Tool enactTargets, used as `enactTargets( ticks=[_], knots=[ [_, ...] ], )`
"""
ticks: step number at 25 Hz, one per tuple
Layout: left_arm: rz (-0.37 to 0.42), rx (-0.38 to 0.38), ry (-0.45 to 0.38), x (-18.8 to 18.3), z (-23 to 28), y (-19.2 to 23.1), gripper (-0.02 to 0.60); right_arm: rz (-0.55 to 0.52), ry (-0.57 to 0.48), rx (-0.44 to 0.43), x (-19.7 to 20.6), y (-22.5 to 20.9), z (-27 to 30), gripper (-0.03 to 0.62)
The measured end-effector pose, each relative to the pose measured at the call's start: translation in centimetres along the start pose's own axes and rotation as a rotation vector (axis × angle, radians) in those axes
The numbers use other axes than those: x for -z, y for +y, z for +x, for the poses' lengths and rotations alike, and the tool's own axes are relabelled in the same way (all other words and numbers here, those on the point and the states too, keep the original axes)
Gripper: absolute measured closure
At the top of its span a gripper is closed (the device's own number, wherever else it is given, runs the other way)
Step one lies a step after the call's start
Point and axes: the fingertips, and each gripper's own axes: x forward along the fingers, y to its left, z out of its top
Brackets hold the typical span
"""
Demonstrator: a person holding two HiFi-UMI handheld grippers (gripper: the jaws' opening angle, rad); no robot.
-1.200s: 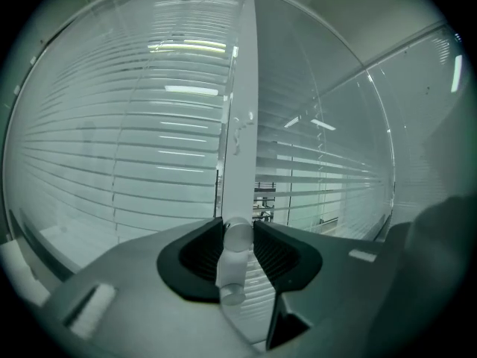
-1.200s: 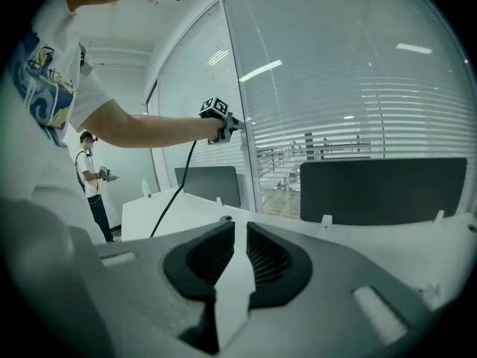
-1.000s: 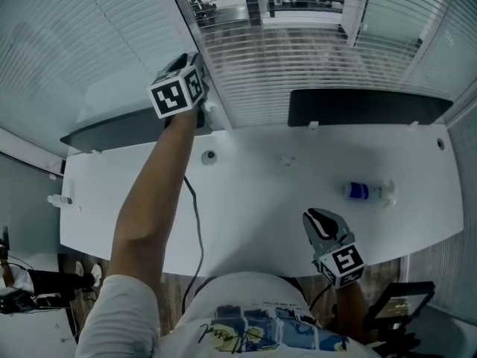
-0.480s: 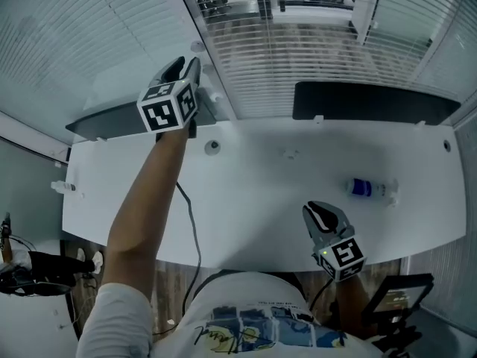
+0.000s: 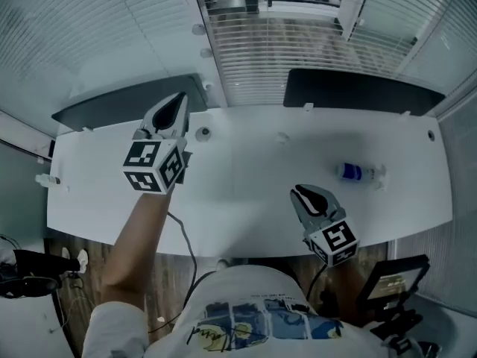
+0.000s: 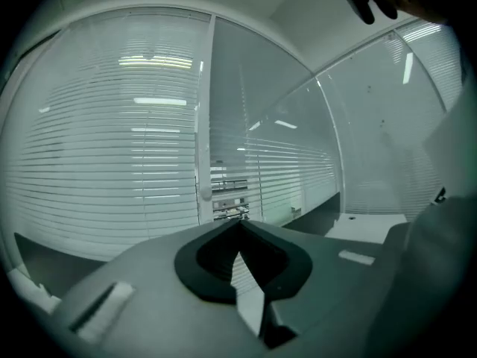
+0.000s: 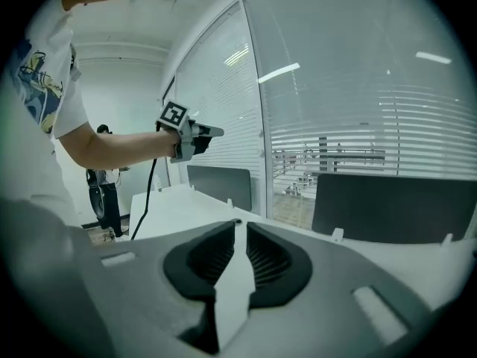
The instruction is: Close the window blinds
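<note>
A second ago the grey left gripper (image 5: pixel 171 112) with black tips was up by the window frame. Now it has come back over the long white desk (image 5: pixel 246 200). Its jaws have just been closing and are now shut tight, with nothing between them. The right gripper (image 5: pixel 309 198) has hardly moved. It hangs over the desk's near edge, its jaws together and empty too. The white slatted window blinds (image 5: pixel 298 58) hang behind the desk, well apart from both grippers.

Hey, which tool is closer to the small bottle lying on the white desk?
Right. The right tool hangs over the desk's near edge, just left of the bottle in the head view. The left tool is across the desk, at its far-left part.
</note>
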Motion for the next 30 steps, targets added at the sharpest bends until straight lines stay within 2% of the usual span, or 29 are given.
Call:
enactTargets(
  ticks=[5,12,19,24,30],
  knots=[
    [0.007,0.216,0.024,3.1,-7.1,-4.2,0.578,-0.021,-0.007,0.015,-1.1,3.5,0.3,0.557],
    [-0.005,0.408,0.087,7.0,-18.6,-8.0,0.578,-0.055,-0.010,0.045,-3.0,10.3,-0.1,0.557],
    [-0.004,0.503,0.090,9.2,-28.0,-9.4,0.578,-0.105,-0.032,0.066,-3.6,18.6,-1.8,0.557],
    [0.035,0.563,0.115,10.1,-31.5,-10.8,0.578,-0.110,-0.036,0.066,-3.5,21.9,-2.8,0.557],
    [0.018,0.609,0.110,10.6,-35.3,-11.9,0.578,-0.128,-0.051,0.074,-3.7,26.1,-4.6,0.557]
  ],
)
